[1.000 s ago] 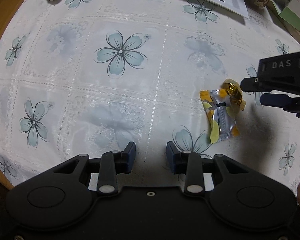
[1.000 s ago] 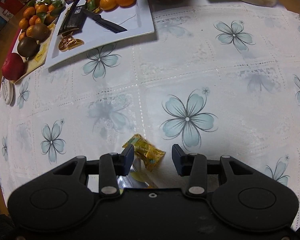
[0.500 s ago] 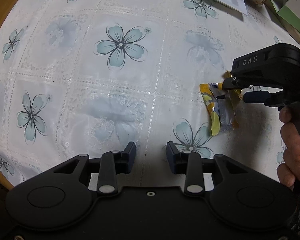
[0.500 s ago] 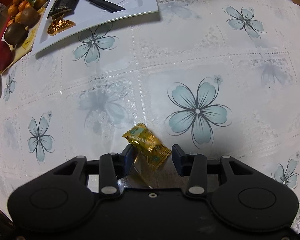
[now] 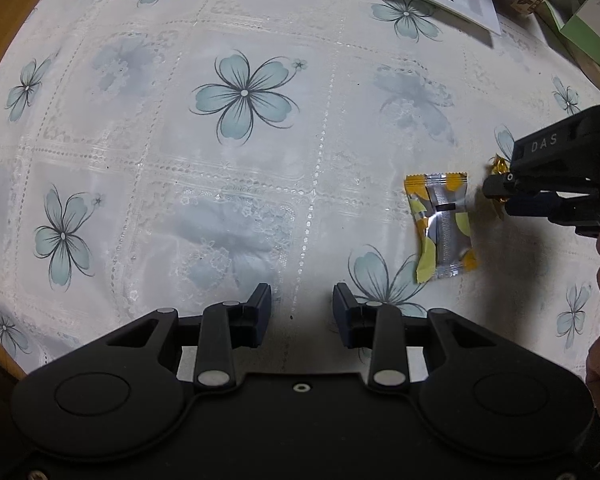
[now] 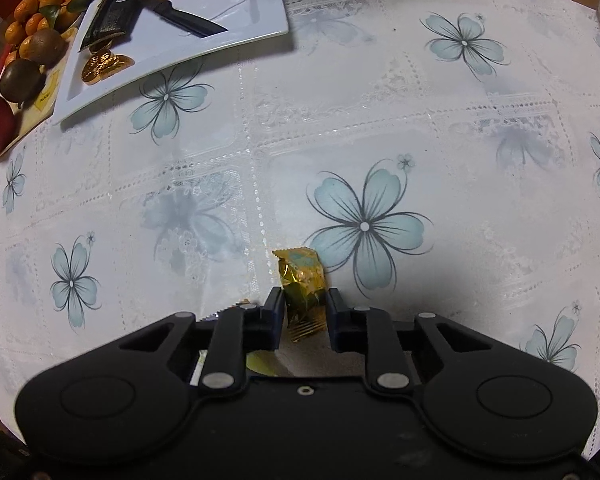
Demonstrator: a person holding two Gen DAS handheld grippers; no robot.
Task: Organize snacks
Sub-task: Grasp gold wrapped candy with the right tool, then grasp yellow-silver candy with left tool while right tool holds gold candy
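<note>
Snacks lie on our flowered tablecloth (image 6: pixel 380 120), and the white plate (image 6: pixel 236 12) with one gold sweet waits far off at the top left. The silver and yellow packet (image 5: pixel 442 224) lies flat, well to the right of our left gripper (image 5: pixel 302 304), whose fingers stand part way apart with nothing between them. Our right gripper (image 6: pixel 302 310) is much nearer. The gold candy (image 6: pixel 302 280) sits right between its fingers, long way pointing ahead, and the jaws are closing on its sides.
</note>
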